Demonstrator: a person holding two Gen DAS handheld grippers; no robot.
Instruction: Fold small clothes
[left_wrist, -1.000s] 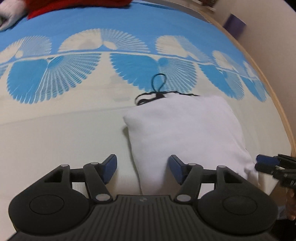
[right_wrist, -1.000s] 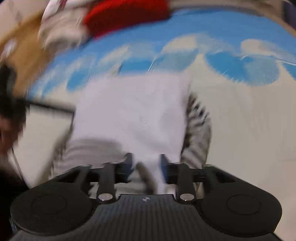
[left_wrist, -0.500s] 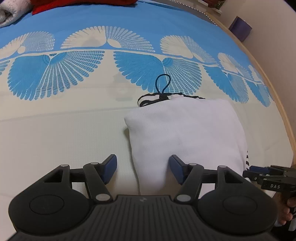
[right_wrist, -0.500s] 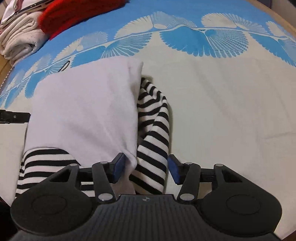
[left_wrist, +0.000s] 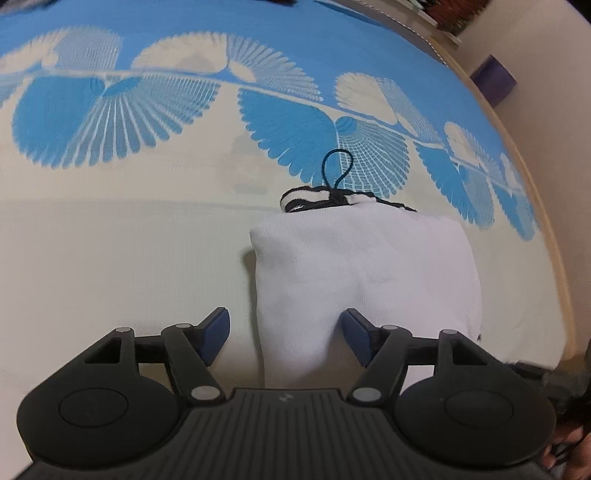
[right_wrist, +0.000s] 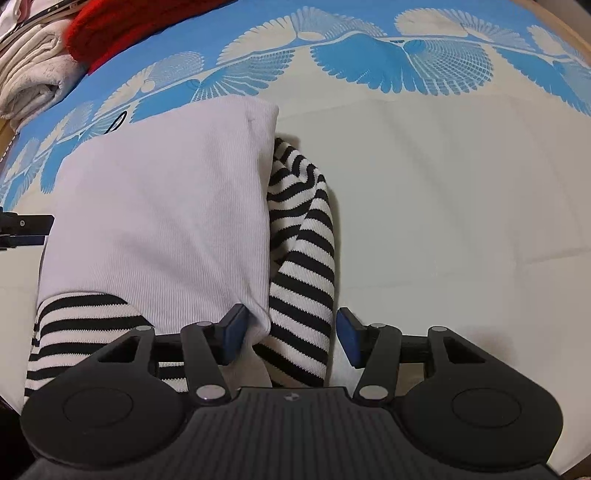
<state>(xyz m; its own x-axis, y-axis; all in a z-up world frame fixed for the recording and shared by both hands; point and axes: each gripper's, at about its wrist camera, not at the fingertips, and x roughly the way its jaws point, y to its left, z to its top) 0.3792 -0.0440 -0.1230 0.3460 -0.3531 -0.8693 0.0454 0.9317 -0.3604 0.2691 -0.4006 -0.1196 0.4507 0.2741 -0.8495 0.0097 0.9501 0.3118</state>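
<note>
A small white garment (left_wrist: 364, 266) lies folded on the bed, with black-and-white striped sleeves (right_wrist: 301, 236) sticking out from under it and a black cord loop (left_wrist: 336, 166) at its far end. My left gripper (left_wrist: 284, 334) is open, its jaws on either side of the garment's near left corner. My right gripper (right_wrist: 290, 334) is open over a striped sleeve, its left pad (right_wrist: 232, 328) touching the white fabric's corner. The left gripper's tip also shows at the left edge of the right wrist view (right_wrist: 22, 225).
The bedspread (left_wrist: 147, 240) is cream with blue fan patterns. A red garment (right_wrist: 122, 29) and folded white cloths (right_wrist: 33, 81) are stacked at the far left. A wooden bed edge (left_wrist: 554, 258) and a purple box (left_wrist: 495, 79) are on the right.
My right gripper went from shut to open and settled over the striped sleeve. My left gripper stayed open and edged closer to the white garment's corner.
</note>
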